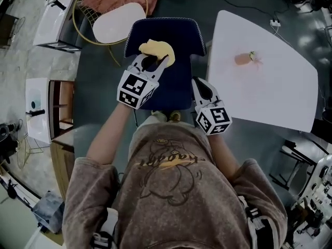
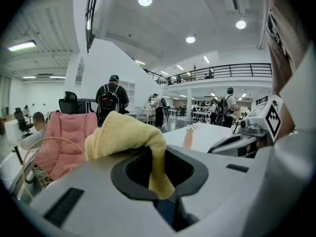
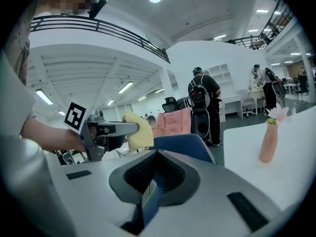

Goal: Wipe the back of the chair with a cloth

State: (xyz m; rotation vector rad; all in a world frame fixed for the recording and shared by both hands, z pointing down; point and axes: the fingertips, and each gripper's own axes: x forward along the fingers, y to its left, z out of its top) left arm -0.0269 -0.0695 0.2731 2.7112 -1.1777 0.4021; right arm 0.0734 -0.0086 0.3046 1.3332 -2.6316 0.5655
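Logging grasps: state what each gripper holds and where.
Left gripper holds the yellow cloth by a bunched fold; right gripper clamps the blue chair by its side edge.

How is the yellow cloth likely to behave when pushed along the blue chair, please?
The soft yellow cloth droops over the left tongs, so it is probably floppy and light. Bunched on the blue fabric chair, it may fold rather than slide.

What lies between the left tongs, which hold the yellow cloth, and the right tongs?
Only the blue chair: in the head view its fabric fills the stretch from the left tongs and cloth to the right tongs, which pinch its edge.
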